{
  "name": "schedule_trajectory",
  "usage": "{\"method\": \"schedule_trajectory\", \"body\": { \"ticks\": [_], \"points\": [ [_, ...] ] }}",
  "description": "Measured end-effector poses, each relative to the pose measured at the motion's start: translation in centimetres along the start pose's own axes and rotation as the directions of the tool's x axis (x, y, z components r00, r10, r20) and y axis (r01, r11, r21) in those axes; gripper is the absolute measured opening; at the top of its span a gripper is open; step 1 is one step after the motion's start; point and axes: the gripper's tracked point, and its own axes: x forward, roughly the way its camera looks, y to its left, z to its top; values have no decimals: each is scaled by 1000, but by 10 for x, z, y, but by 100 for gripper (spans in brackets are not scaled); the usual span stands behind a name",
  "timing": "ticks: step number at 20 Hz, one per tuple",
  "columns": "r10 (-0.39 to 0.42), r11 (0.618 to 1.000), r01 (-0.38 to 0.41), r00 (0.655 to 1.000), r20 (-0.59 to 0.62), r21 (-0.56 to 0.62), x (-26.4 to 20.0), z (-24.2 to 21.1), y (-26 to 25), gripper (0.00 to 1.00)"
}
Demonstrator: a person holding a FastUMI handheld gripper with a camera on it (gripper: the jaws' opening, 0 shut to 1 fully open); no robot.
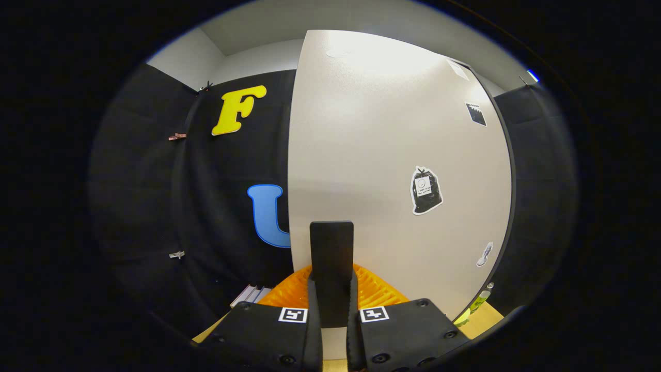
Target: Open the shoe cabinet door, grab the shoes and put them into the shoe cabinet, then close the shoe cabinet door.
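The claw is clenched on the door handle, a dark upright bar pinned between both fingers, standing at twelve o'clock from the fingertips. Right behind the handle rises the shoe cabinet door, pale and broad, with a dark bag-shaped sticker at about two o'clock from the handle and a small sticker low near the door's right edge. An orange ribbed item sits just below the handle, behind the fingers. A wooden surface peeks out at four o'clock.
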Motion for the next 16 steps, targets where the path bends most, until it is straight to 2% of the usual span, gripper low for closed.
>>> {"method": "schedule_trajectory", "body": {
  "ticks": [7,16],
  "points": [
    [57,997,-57,998,14,44,-73,5,-26,22],
    [90,994,-90,996,-5,63,-133,8,-68,22]
  ]
}}
